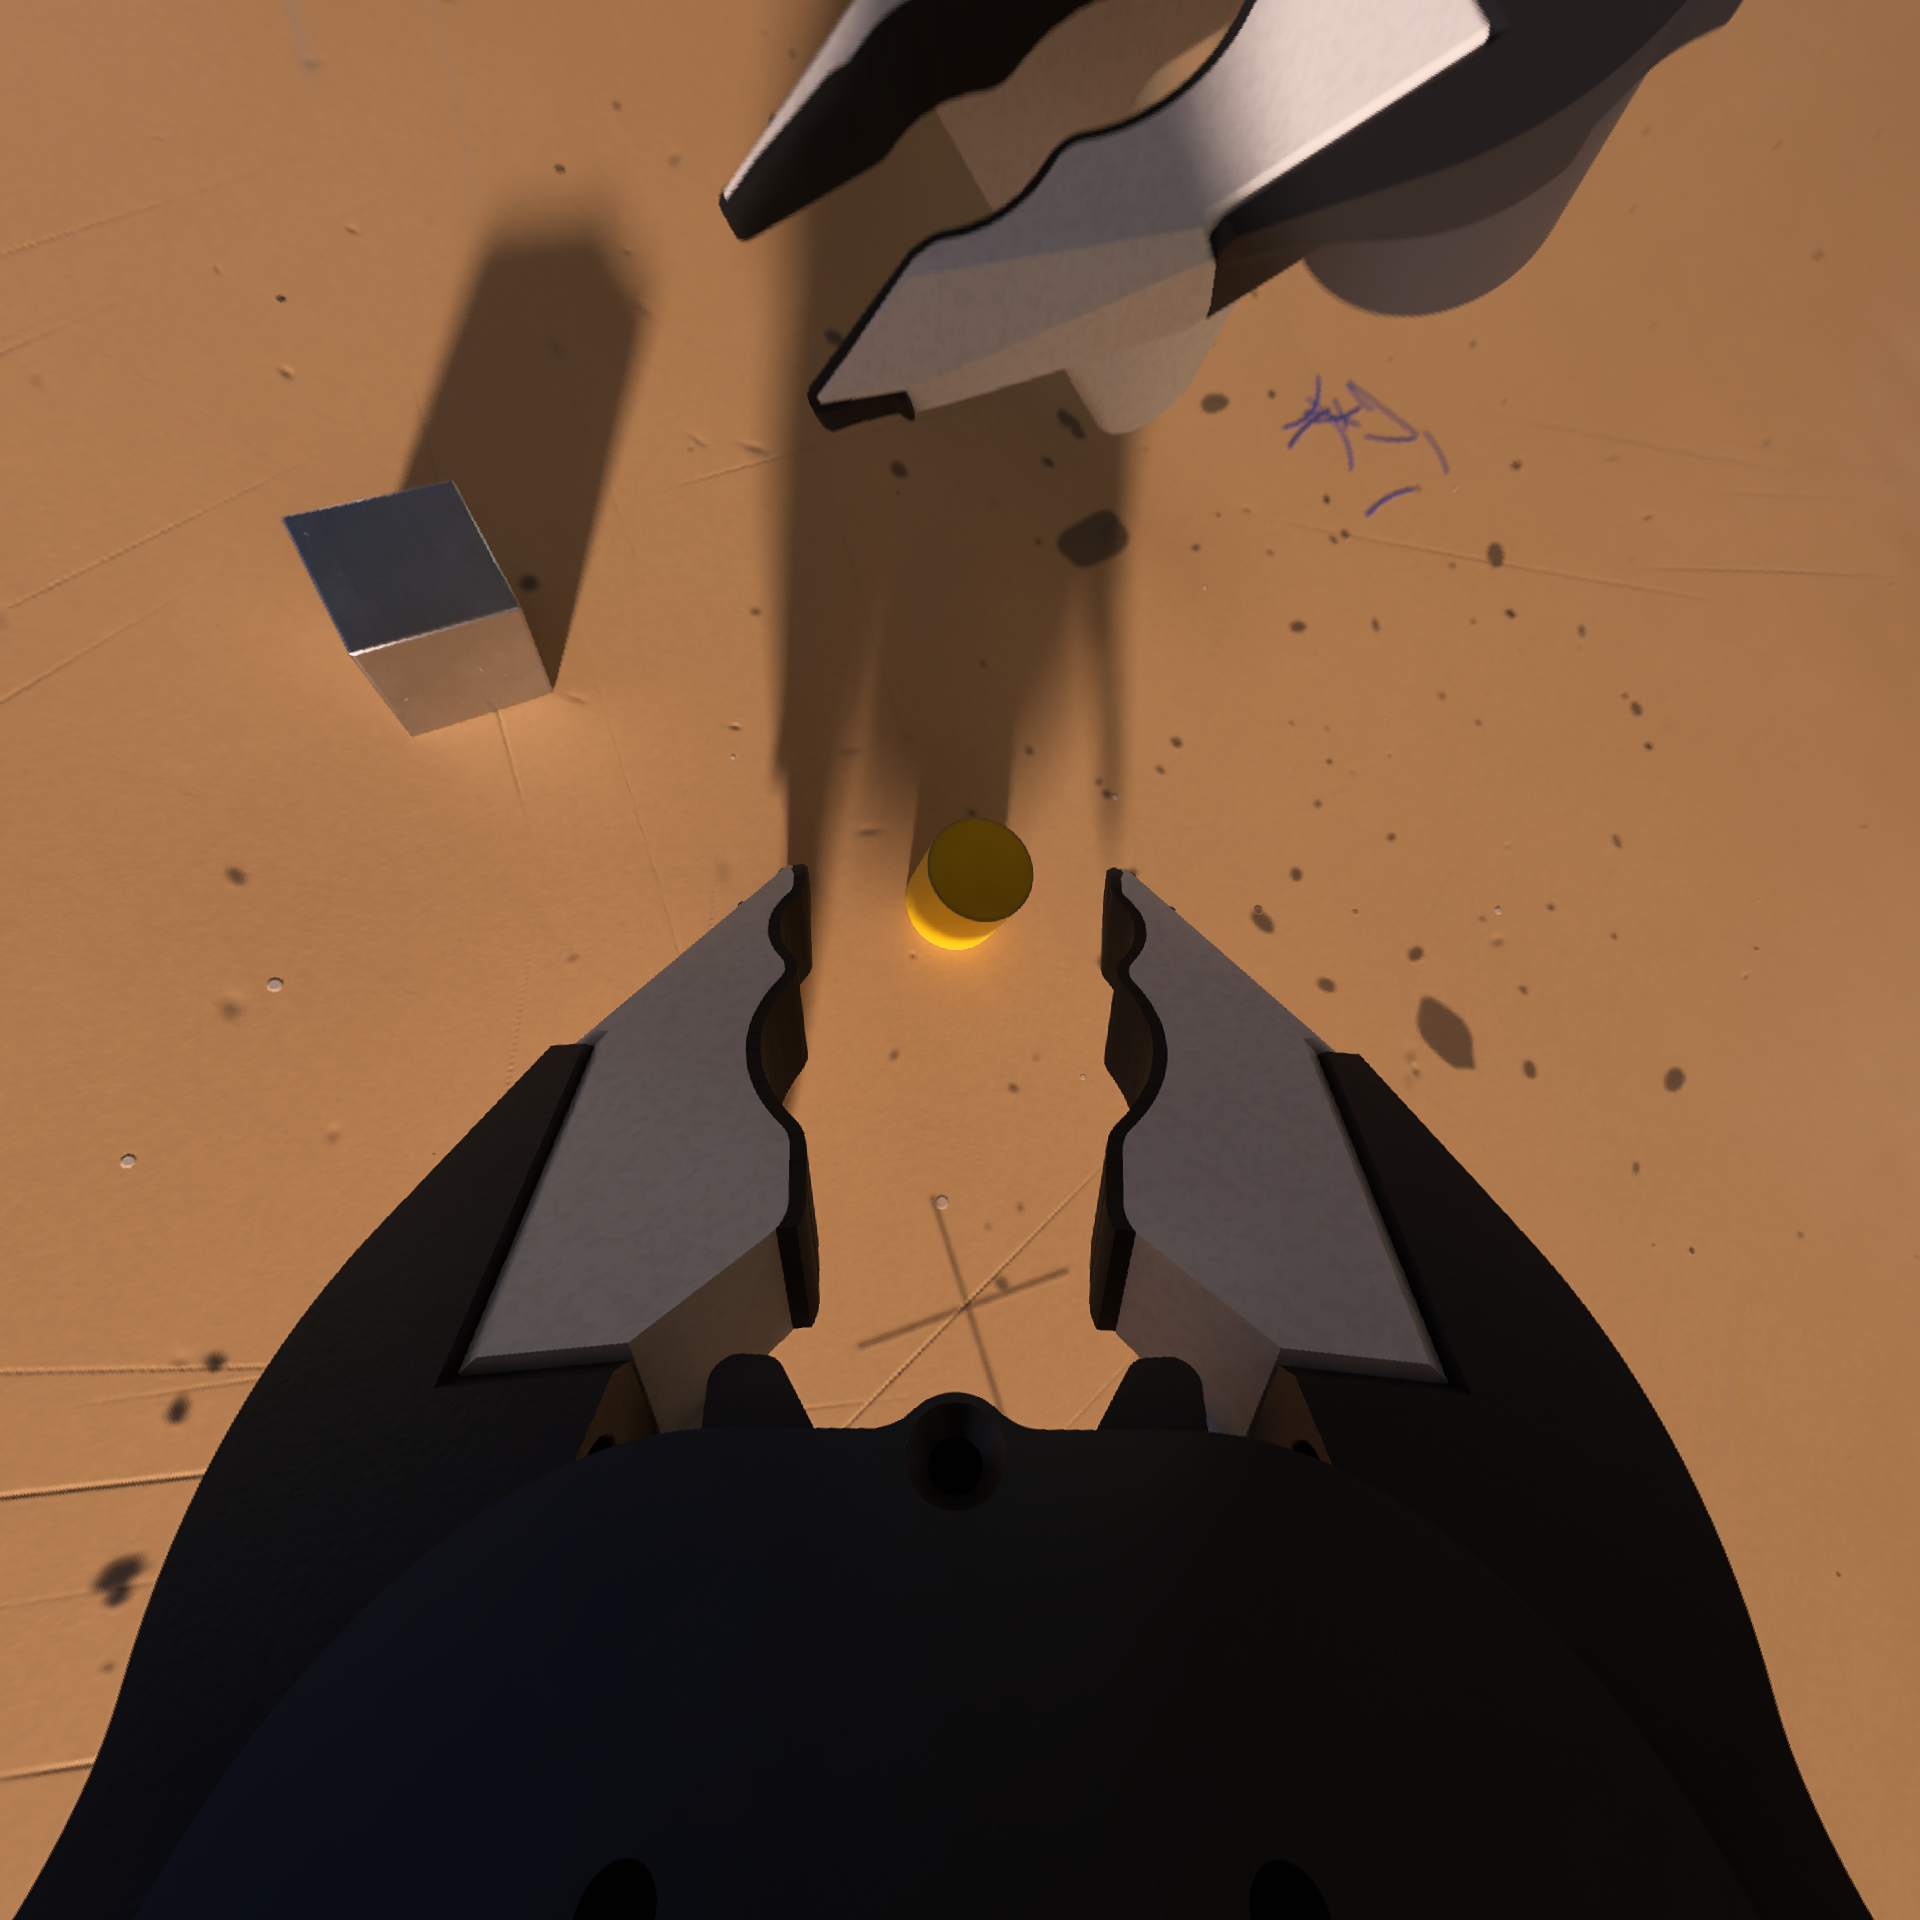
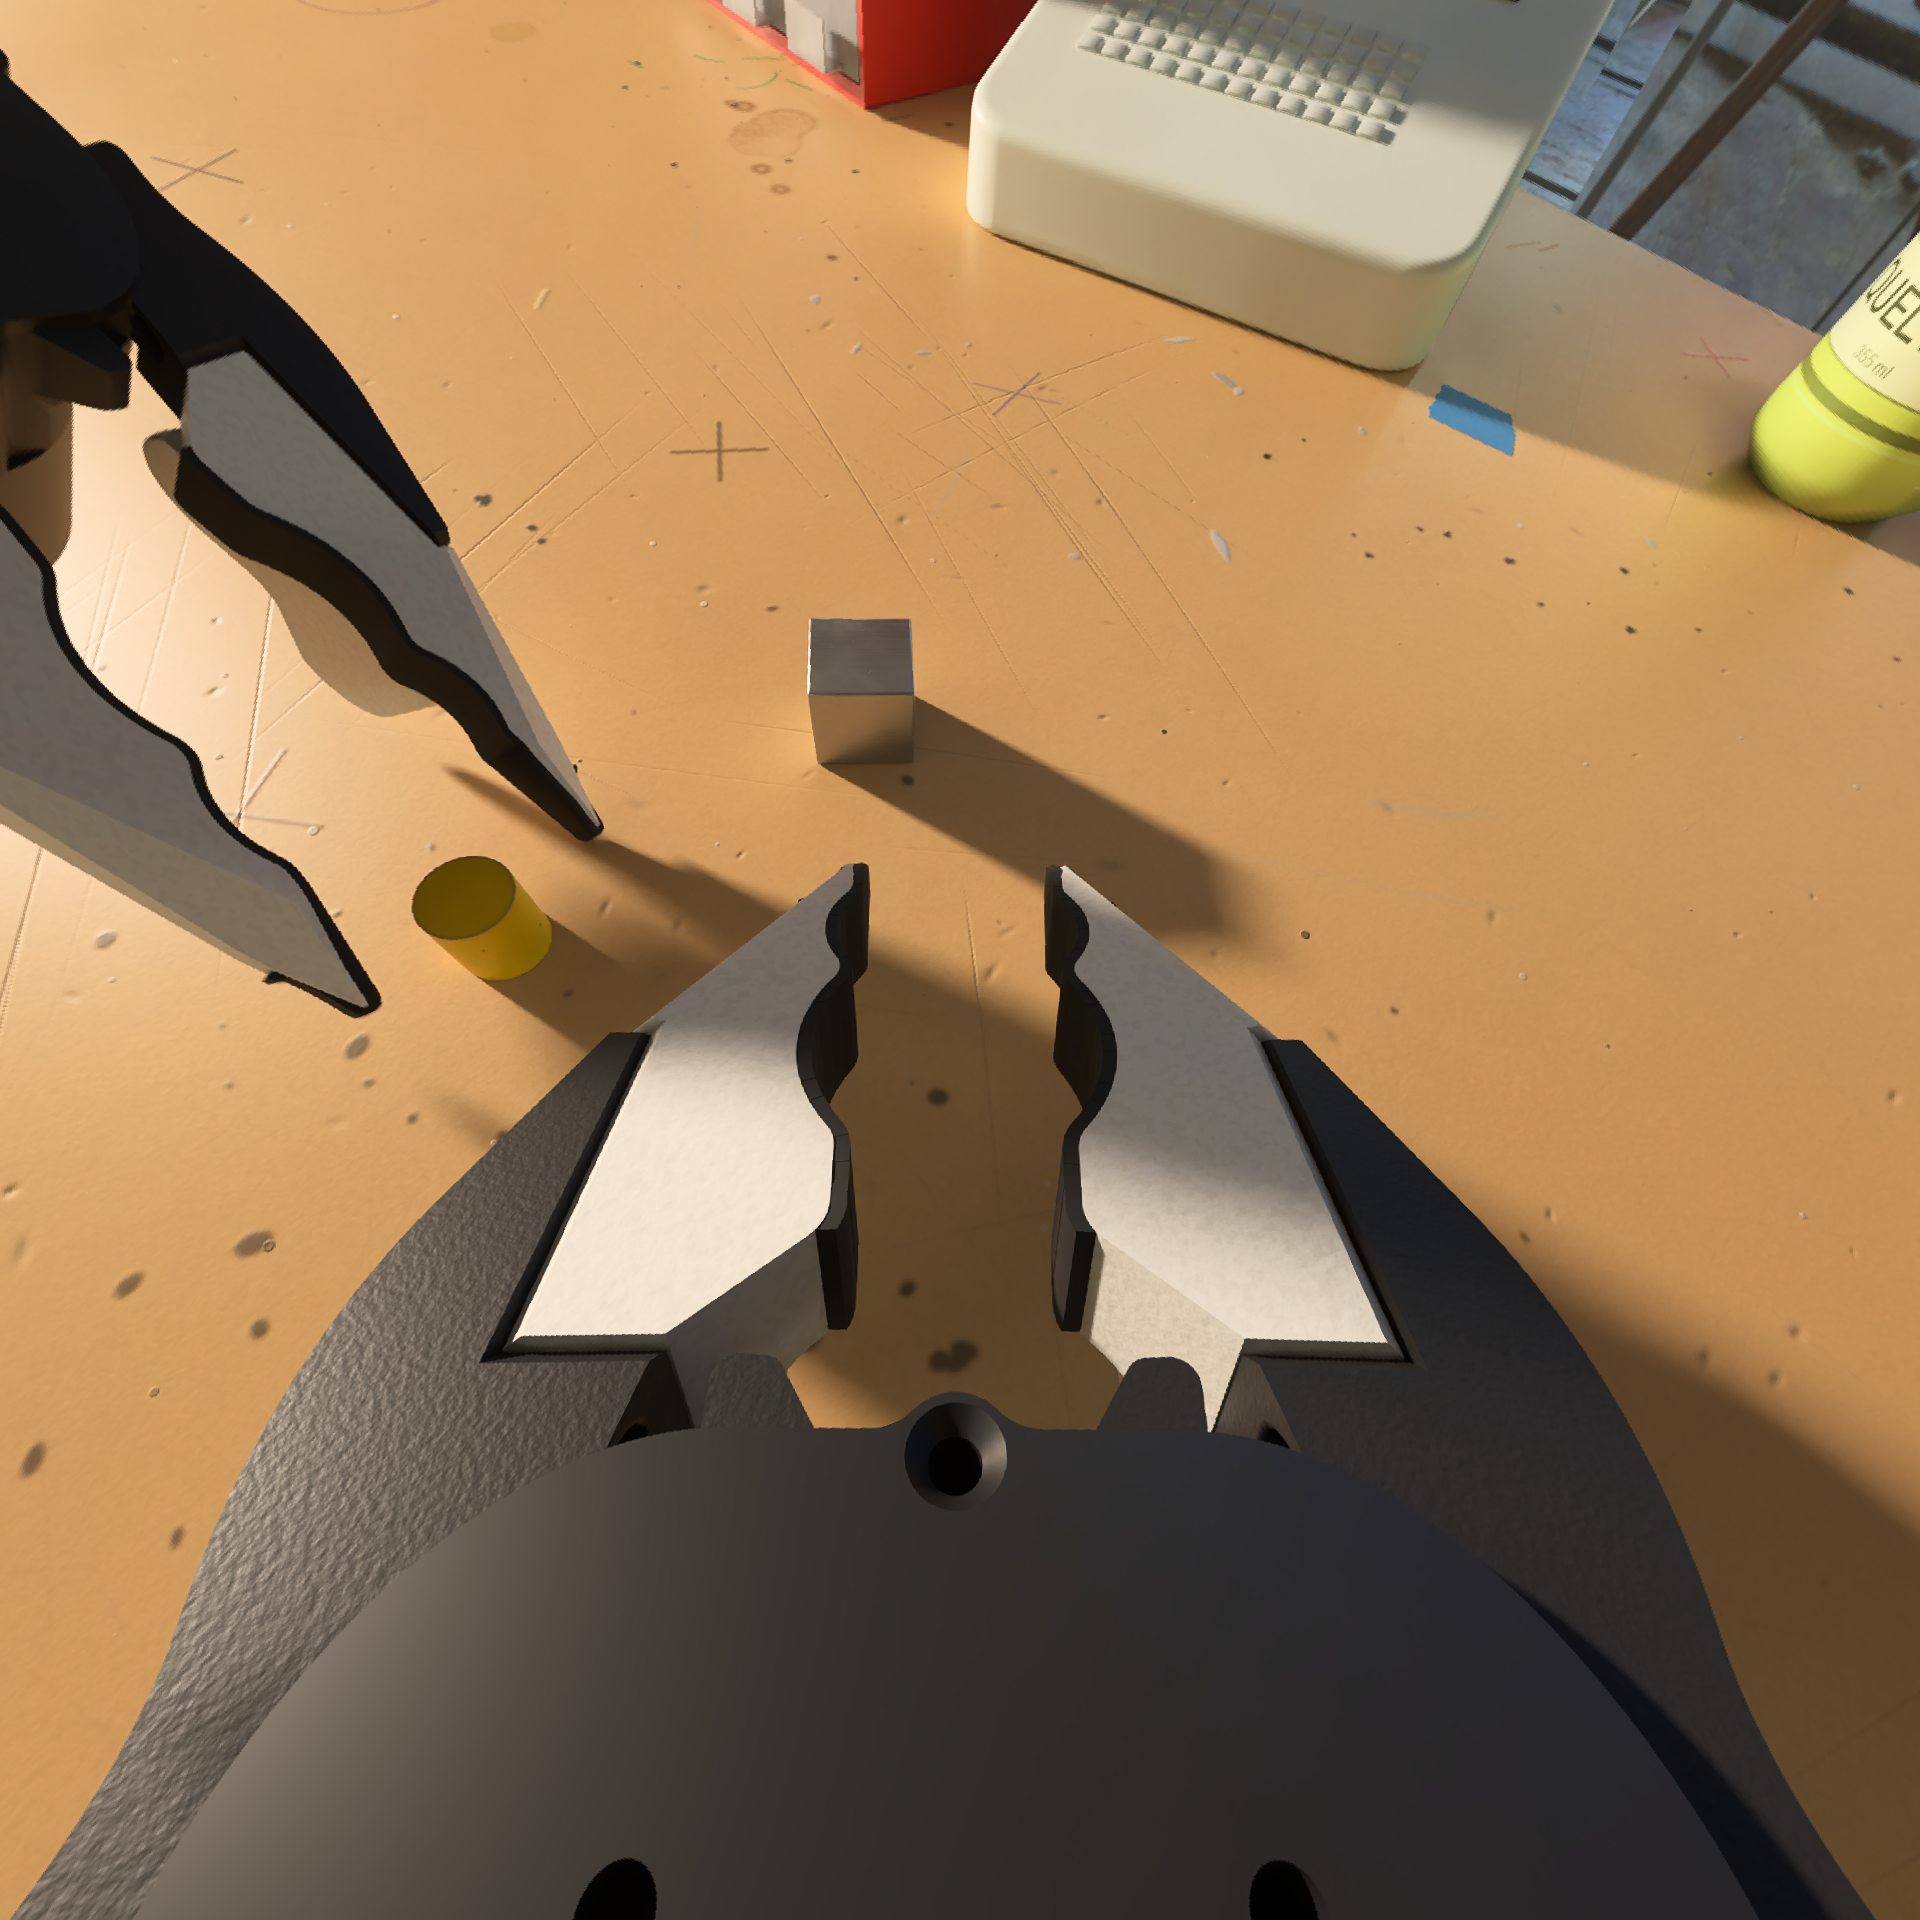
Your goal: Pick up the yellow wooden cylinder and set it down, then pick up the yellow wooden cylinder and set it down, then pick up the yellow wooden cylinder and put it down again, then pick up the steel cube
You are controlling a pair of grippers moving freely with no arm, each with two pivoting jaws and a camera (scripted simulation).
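Observation:
The yellow wooden cylinder (image 1: 968, 883) stands upright on the orange table, just beyond and between my left gripper's (image 1: 954, 883) open fingertips; nothing touches it. It also shows in the right wrist view (image 2: 483, 916), between the left gripper's (image 2: 483, 920) two fingers. The steel cube (image 1: 418, 603) sits to the upper left in the left wrist view, and straight ahead of my right gripper (image 2: 954, 883) in the right wrist view (image 2: 860, 688). The right gripper is open and empty, a short way short of the cube; it shows at the top of the left wrist view (image 1: 779, 312).
A cream keyboard-like device (image 2: 1268, 156) lies at the far side of the table. A red box (image 2: 883, 42) stands to its left. A yellow-green bottle (image 2: 1849, 416) stands at the right edge. A strip of blue tape (image 2: 1473, 421) is stuck near the device.

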